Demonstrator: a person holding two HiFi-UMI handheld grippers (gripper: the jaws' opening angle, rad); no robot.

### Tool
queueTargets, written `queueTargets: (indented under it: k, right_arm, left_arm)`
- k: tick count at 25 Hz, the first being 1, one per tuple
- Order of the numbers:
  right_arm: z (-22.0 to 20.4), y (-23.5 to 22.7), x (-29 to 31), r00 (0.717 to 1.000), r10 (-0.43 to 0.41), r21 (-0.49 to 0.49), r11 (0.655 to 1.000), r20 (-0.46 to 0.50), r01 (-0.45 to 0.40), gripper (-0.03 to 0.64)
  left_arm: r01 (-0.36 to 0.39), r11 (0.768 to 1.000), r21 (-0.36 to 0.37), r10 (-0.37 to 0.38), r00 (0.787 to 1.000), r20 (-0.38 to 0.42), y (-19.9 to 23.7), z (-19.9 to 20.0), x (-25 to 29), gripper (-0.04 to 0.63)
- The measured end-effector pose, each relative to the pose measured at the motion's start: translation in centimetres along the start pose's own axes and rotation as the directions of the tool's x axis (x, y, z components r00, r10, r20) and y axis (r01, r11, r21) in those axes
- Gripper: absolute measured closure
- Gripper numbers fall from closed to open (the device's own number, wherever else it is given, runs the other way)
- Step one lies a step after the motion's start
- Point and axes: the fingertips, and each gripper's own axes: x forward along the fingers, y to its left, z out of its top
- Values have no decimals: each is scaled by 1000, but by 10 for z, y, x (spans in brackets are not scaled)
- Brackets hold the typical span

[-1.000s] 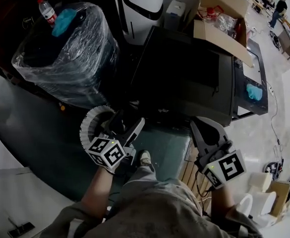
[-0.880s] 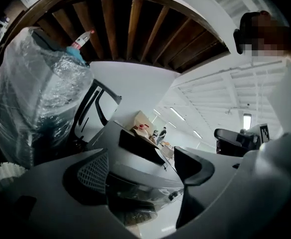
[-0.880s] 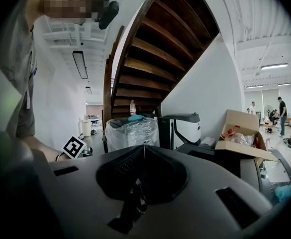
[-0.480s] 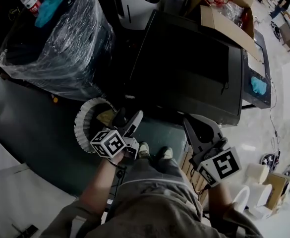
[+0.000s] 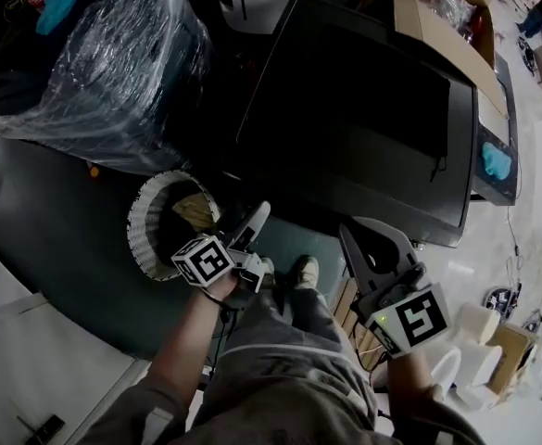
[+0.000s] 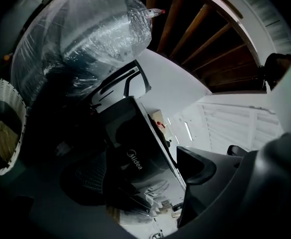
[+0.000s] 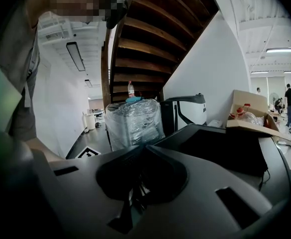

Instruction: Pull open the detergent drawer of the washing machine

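The black washing machine [image 5: 363, 109] fills the middle of the head view; its dark front carries a logo in the left gripper view [image 6: 135, 161]. I cannot pick out the detergent drawer in the dim frames. My left gripper [image 5: 247, 219] hangs in front of the machine's near left corner, apart from it. It is open, one finger [image 6: 197, 166] shows at the right, and nothing is between the jaws. My right gripper [image 5: 348, 231] is near the machine's front edge. Its fingers meet at the tip [image 7: 144, 147], shut on nothing.
A white laundry basket [image 5: 144, 235] stands on the floor just left of my left gripper. A plastic-wrapped appliance [image 5: 94, 72] sits left of the machine. An open cardboard box [image 5: 437, 35] lies on the machine's far side and a blue cloth [image 5: 497, 160] at its right. The person's feet [image 5: 303, 272] are below.
Both grippers have sunk lower in front of the machine. The left one has rolled and now sits beside the basket. The right gripper has stayed shut.
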Motion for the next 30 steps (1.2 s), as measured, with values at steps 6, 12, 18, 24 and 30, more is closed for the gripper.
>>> queueTargets:
  k: [6,12,18,24,30]
  right_arm:
    - [-6,-11,16,1000,0,39,999,23,-1,586]
    - [-23,-16,22,999,38,26,999,4,-39,584]
    - [-28,-17,29,999,50,48,998,12,-51,584]
    - [-30,-20,32,998,60,45,997,13,-61,584]
    - [-31,-23,32,998,58,45,997,12,-58,585]
  left_arm:
    - [68,995,-71,-66,998,21,12,-11,18,147]
    - [165,973,-163,-156,985,70,12,-19,29,138]
    - [229,943,-241,-199,969,144,12,-17,39,135]
    - [245,932,-267,-204,964,173,12,-11,46,137]
    - [250,928,-276,-207,962,176,12,-10,45,138]
